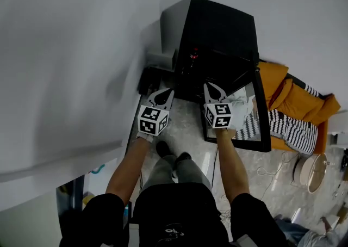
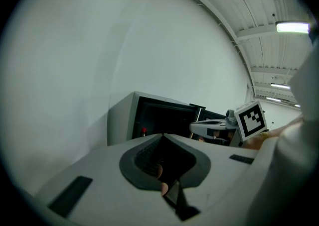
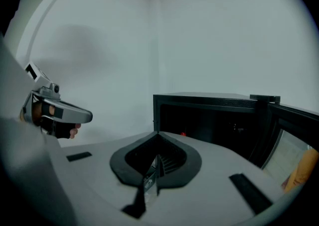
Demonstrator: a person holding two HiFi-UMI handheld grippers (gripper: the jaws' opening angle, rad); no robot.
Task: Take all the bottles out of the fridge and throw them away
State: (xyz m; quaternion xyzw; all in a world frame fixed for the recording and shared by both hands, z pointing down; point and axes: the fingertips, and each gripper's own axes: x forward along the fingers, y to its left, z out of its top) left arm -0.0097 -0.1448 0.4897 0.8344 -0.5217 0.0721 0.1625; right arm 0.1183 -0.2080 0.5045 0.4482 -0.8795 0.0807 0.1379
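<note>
Standing in front of the fridge (image 1: 217,28), we hold both claws toward its dark inside. Its door (image 1: 265,121) hangs open at the fridge's right side, so the way in is free. The left gripper (image 1: 162,96) and the right gripper (image 1: 214,91) each have their jaws pressed together on nothing, as no bottle is within reach. Inside the fridge only a small red spot (image 2: 144,130) shows, perhaps a bottle cap; the bottles themselves are lost in the dark.

No text, label or number can be read anywhere.
</note>
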